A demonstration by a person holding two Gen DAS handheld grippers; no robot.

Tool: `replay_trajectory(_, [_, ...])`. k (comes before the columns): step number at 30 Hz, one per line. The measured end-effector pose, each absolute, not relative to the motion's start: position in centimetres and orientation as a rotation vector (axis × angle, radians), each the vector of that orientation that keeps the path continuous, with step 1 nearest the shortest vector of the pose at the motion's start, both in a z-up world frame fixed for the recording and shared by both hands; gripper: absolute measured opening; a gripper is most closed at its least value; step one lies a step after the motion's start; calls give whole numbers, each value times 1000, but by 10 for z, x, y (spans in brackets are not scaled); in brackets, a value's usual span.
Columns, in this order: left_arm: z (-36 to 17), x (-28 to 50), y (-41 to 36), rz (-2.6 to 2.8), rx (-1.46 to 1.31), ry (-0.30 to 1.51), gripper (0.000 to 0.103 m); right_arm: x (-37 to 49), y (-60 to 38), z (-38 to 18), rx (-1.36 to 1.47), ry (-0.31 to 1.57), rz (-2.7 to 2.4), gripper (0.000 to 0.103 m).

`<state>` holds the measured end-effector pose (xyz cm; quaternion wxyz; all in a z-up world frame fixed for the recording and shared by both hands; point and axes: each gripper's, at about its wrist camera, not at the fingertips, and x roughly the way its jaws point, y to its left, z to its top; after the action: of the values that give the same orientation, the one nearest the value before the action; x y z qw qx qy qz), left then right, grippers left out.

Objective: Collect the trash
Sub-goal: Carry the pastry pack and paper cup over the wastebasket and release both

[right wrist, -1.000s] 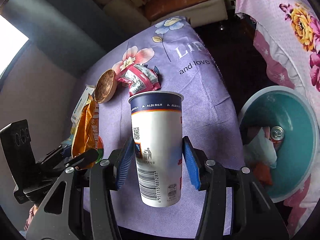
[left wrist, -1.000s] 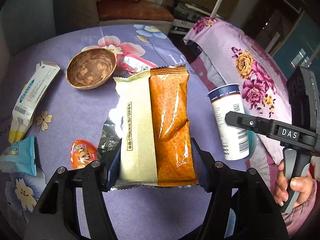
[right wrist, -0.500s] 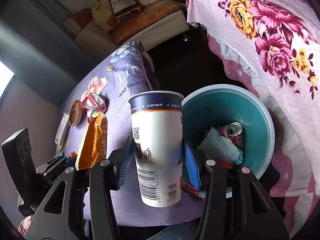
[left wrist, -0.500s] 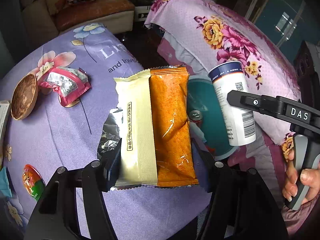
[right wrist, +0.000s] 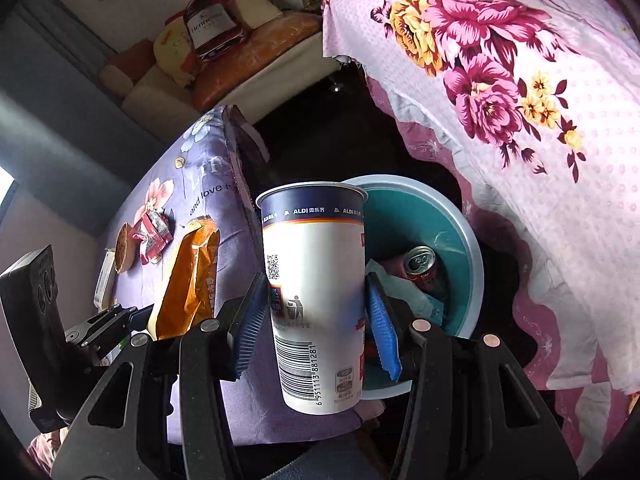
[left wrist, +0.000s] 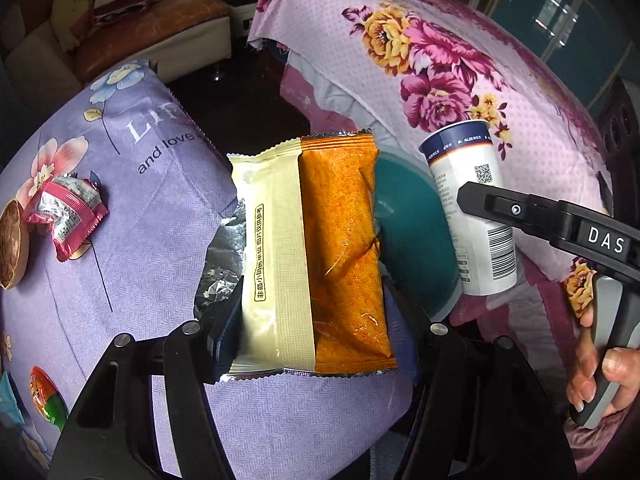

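Crinkly foil snack wrapper [left wrist: 308,248] clamped in left hand-held gripper [left wrist: 316,336]; right hand-held gripper [right wrist: 316,324] clamps smooth tapered paper cup [right wrist: 316,292].

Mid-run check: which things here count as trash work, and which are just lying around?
Job:
snack bag, in left tongs
paper cup, in right tongs
teal bin
pink wrapper, on the table

Lying about:
wooden bowl
floral bedspread
bottle

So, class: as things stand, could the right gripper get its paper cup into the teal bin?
Probably yes. The right gripper holds the paper cup beside the teal bin, whose open top shows only a can and wrappers low inside.
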<state>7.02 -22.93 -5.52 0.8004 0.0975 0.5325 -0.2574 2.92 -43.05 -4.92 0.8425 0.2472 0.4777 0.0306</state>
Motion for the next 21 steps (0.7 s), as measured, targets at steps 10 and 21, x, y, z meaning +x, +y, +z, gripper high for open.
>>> replay_trajectory(10, [-63, 76, -261, -574, 258, 1155, 65, 27, -456, -58, 562, 1008, 33, 47])
replay_trajectory(21, [-69, 80, -266, -522, 278, 1146, 91, 30, -463, -68, 571, 1031, 21, 47])
